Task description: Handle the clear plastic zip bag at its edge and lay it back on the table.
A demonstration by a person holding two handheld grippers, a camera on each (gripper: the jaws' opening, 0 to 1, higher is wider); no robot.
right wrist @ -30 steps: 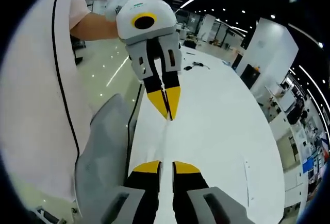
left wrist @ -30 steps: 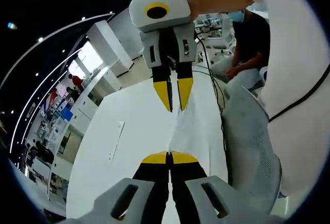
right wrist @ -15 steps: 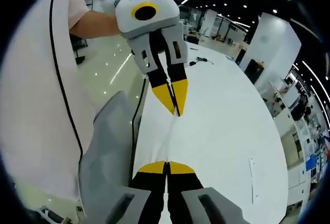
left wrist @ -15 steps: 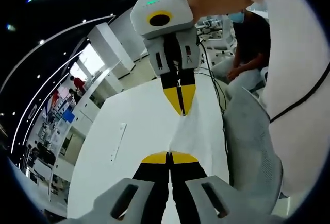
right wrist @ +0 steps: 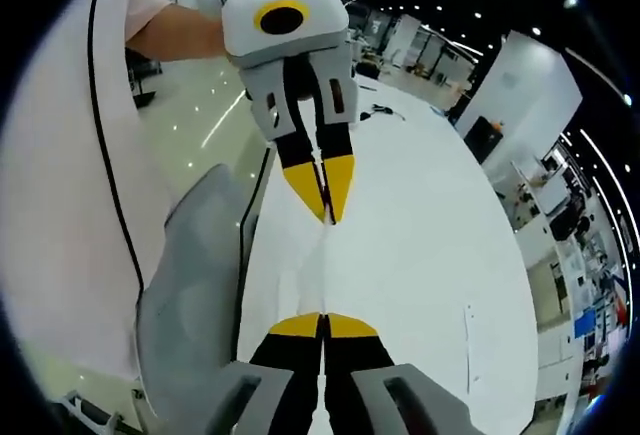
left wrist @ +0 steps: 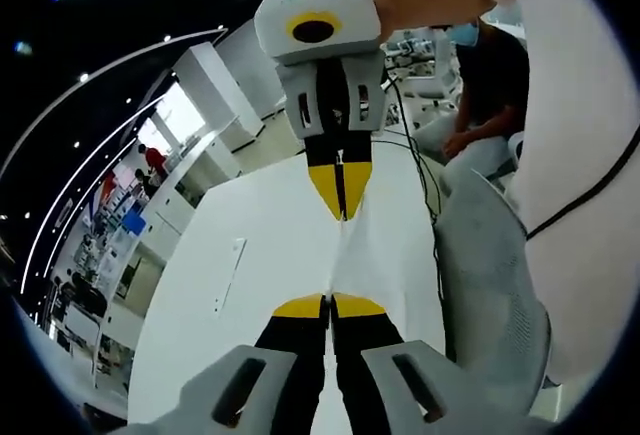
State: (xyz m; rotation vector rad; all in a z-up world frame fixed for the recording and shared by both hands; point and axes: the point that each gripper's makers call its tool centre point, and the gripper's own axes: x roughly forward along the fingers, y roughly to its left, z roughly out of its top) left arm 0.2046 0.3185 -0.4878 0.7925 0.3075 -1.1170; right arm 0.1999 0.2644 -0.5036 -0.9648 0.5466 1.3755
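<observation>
— Where is the clear zip bag (left wrist: 340,255) right now?

— Stretched between the two pairs of tongs, above the white table (left wrist: 250,255). In the left gripper view it runs as a faint, nearly see-through strip from the left tongs (left wrist: 327,302) at the bottom up to the right tongs (left wrist: 341,217) facing them. It is so transparent against the white top that its outline is hard to trace.

— And the tongs themselves?

— Both are clenched on the bag's edge. The left pair's yellow tips are pressed together on the near end; the right pair's yellow tips, pointing down toward the camera, are pinched on the far end. The right gripper view gives the mirror picture: the right tongs (right wrist: 323,321) are closed at the bottom of the view and the left tongs (right wrist: 328,219) are closed opposite, with the bag (right wrist: 322,270) taut between them.

— Is the bag touching the table?

— I cannot tell; it looks held along its edge, but the clear film gives no shadow to judge by.

— Anything else around?

— A person's bare forearm (left wrist: 425,0) holds the right tongs, and a white garment with a thin black cable (left wrist: 590,190) running across it lies at the right of the left gripper view. A grey mesh chair back (left wrist: 490,285) sits just beside the table edge. Cables (left wrist: 410,145) lie on the far end of the table, and a slim white strip (left wrist: 228,273) lies flat on it well apart from the bag. Another person in dark clothes (left wrist: 490,80) sits beyond.
</observation>
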